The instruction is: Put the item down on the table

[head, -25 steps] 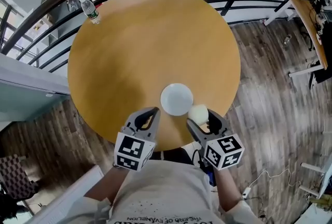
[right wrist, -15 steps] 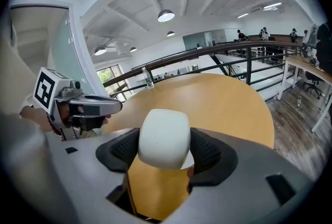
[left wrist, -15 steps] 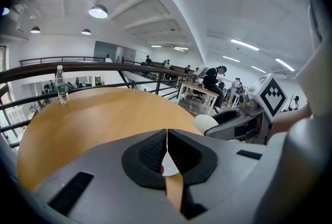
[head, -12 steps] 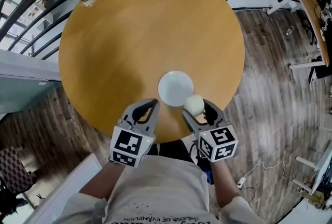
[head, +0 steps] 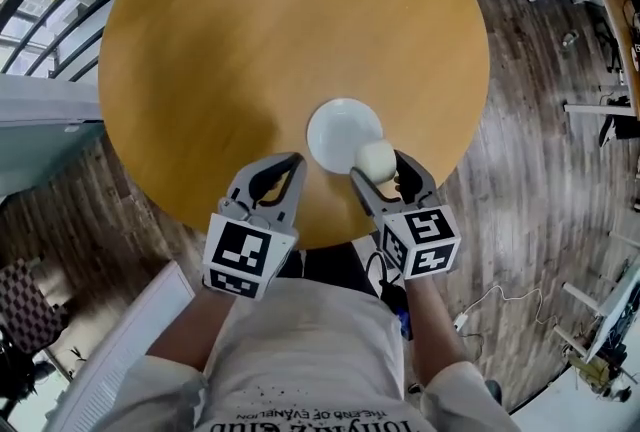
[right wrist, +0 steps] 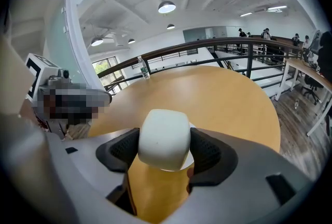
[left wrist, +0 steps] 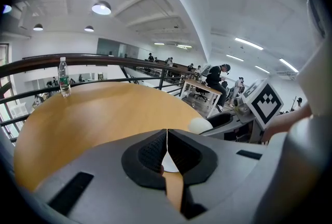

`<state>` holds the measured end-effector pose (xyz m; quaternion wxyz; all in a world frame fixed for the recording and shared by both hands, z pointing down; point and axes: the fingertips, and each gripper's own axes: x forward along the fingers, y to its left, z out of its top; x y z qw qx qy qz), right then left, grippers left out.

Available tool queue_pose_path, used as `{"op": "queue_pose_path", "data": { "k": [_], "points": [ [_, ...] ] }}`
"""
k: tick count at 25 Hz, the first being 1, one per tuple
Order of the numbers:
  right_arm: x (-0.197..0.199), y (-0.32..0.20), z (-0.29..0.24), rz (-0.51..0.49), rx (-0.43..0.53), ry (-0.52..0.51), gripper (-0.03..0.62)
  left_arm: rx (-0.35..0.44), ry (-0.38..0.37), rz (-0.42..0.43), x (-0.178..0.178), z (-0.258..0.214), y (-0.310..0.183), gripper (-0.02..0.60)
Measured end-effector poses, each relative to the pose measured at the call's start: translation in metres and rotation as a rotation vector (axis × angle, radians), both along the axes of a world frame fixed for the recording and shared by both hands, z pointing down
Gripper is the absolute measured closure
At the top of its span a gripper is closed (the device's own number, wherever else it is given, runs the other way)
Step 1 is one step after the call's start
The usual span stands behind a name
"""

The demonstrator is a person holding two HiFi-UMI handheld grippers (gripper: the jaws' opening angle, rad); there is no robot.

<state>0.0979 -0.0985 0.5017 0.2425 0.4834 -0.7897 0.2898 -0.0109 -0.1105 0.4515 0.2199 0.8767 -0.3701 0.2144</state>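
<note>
Gripping white rounded item [right wrist: 163, 136] in right gripper [head: 378, 170], jaws part-spread around it, over rim of white plate [head: 335, 128] just ahead, above table [head: 250, 40]. Nothing in left gripper [left wrist: 167, 151] alongside, jaws fully together.

1. A cream-white rounded block [head: 377, 160], smooth, matte and soft-looking, shaped like a puffy cube with blunted corners.
2. It is clamped between the two jaws of the right gripper [head: 381, 170], one pad pressing each side, and it bulges above the pads.
3. From above, it lies over the near right rim of a round white plate [head: 335, 128]; whether it touches the plate cannot be told.
4. A round tan wooden table [head: 250, 40] lies under the plate and spreads far beyond it.
</note>
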Motion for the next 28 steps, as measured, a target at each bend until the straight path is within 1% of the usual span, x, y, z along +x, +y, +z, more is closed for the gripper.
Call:
{"op": "queue_pose_path", "data": {
  "k": [7, 12, 20, 28],
  "points": [
    [-0.001, -0.009, 0.018, -0.009, -0.015, 0.024, 0.284, -0.008, 0.017, -0.008, 0.0, 0.007, -0.006, 0.558],
    [-0.001, -0.015, 0.034, -0.015, -0.037, 0.037, 0.284, -0.018, 0.013, 0.003, 0.002, 0.016, -0.01, 0.558],
    [-0.012, -0.022, 0.058, -0.023, -0.062, 0.054, 0.284, -0.04, 0.004, -0.032, -0.013, 0.026, -0.013, 0.557],
    [-0.018, -0.027, 0.079, -0.03, -0.087, 0.071, 0.284, -0.061, -0.009, -0.036, -0.024, 0.034, -0.01, 0.557]
  ]
}}
